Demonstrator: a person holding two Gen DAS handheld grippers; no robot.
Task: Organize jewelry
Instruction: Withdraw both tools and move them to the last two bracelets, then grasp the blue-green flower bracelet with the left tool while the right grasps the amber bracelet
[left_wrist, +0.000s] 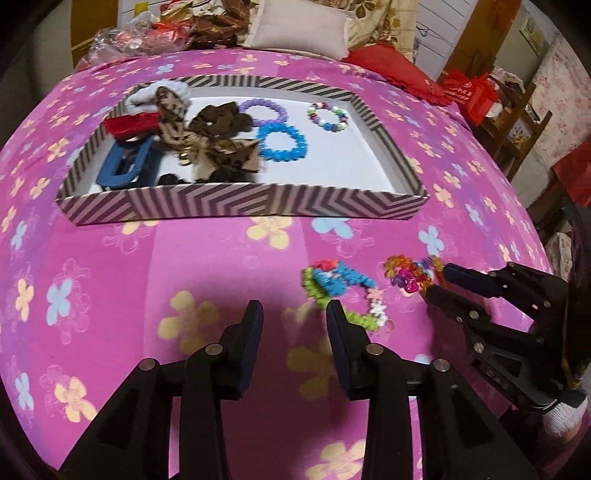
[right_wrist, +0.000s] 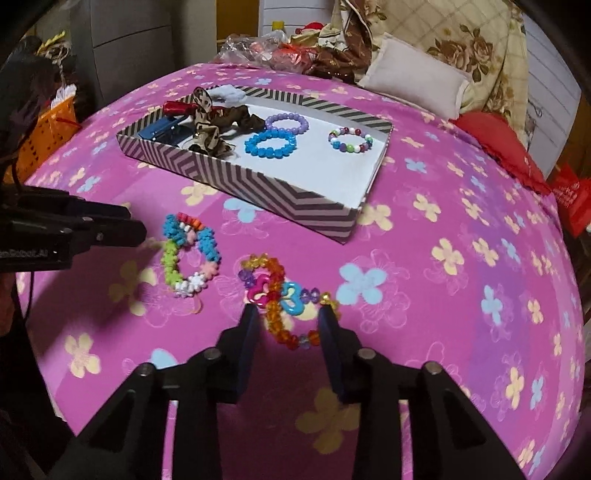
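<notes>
Bracelets: three in the tray (right_wrist: 258, 184), two on the bedspread (right_wrist: 443, 295).

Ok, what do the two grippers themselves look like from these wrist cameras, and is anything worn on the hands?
Both are black plastic with silver pivot pins. The left gripper has dark blue finger pads; so does the right gripper. White lettering marks the left gripper's body in the right wrist view. A white glove or cuff shows behind the right gripper.

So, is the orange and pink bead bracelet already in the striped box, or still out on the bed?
Out. The orange and pink bead bracelet lies on the pink bedspread, in front of the striped box.
</notes>
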